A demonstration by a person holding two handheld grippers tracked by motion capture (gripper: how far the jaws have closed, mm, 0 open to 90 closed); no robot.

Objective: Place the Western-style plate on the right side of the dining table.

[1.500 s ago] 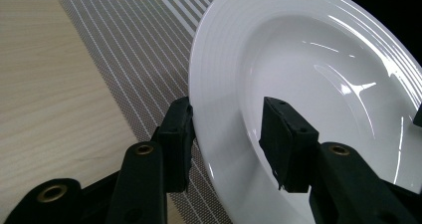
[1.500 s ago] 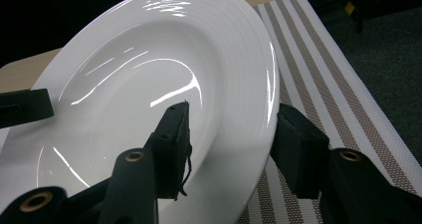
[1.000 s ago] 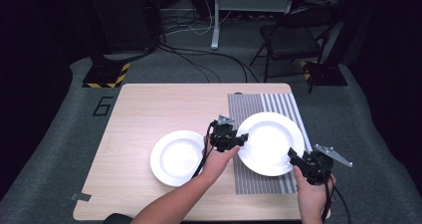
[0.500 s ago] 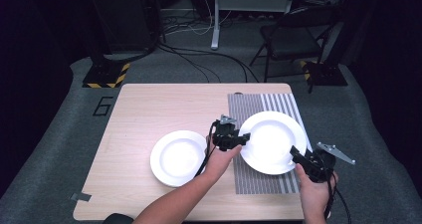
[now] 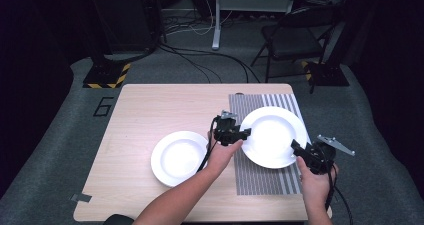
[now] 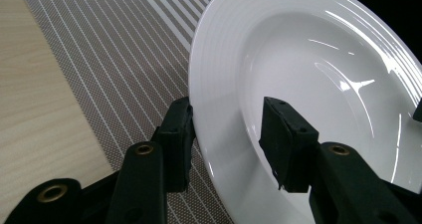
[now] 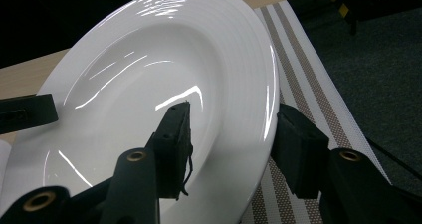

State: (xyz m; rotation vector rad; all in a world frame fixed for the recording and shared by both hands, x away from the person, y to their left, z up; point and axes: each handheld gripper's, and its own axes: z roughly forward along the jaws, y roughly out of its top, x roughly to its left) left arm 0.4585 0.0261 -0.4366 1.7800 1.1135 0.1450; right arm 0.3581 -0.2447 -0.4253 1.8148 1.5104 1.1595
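Note:
A large white deep plate [image 5: 275, 135] hangs over the striped grey placemat [image 5: 265, 180] at the table's right. My left gripper [image 5: 243, 133] grips its left rim; in the left gripper view the jaws [image 6: 226, 114] straddle the plate [image 6: 323, 74], one under the rim and one inside it. My right gripper [image 5: 296, 146] grips the near right rim; in the right gripper view its jaws [image 7: 231, 119] clamp the plate [image 7: 149, 74] edge the same way. The plate looks raised a little off the placemat [image 6: 109, 59].
A second, smaller white plate [image 5: 180, 158] lies on the bare wooden table [image 5: 150, 110] left of the mat, close to my left forearm. Behind the table are a black chair [image 5: 290, 35], cables and stand bases on the grey floor.
The large plate has shifted slightly up and away in the high view, with both grippers moving along at its rim. The smaller plate has stayed put.

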